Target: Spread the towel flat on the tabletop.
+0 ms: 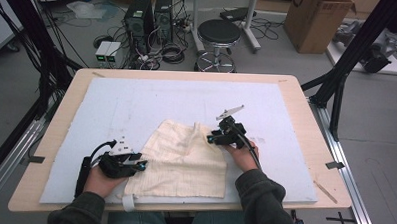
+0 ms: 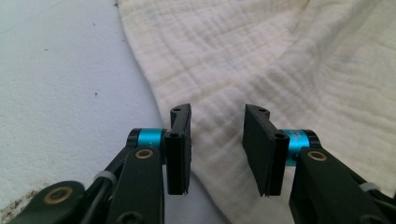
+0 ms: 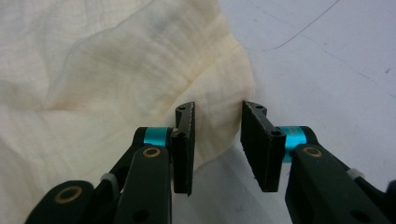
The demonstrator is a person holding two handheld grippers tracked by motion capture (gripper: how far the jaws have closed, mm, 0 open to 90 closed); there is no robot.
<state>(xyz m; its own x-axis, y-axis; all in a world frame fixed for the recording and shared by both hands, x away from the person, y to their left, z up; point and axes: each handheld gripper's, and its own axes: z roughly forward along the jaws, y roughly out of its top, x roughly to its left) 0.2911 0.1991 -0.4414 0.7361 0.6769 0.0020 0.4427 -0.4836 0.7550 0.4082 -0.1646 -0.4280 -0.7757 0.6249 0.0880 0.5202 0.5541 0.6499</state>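
Now the cream crinkled muslin cloth (image 1: 185, 159) lies rumpled on the pale blue foam-covered counter (image 1: 111, 104); left hand-held gripper (image 1: 140, 164) gapes astride its left edge, right hand-held gripper (image 1: 211, 138) gapes at its far-right corner, seemingly poised to pinch.

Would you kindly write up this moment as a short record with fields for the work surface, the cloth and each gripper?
surface: pale blue foam mat on a light wooden table
cloth: cream crinkled cotton cloth, lying partly folded near the mat's front edge
left gripper: left gripper open, jaws apart over the cloth's left edge, nothing clamped
right gripper: right gripper open, jaws either side of the cloth's bunched right corner, not closed on it
hands: left hand and right hand each holding a gripper
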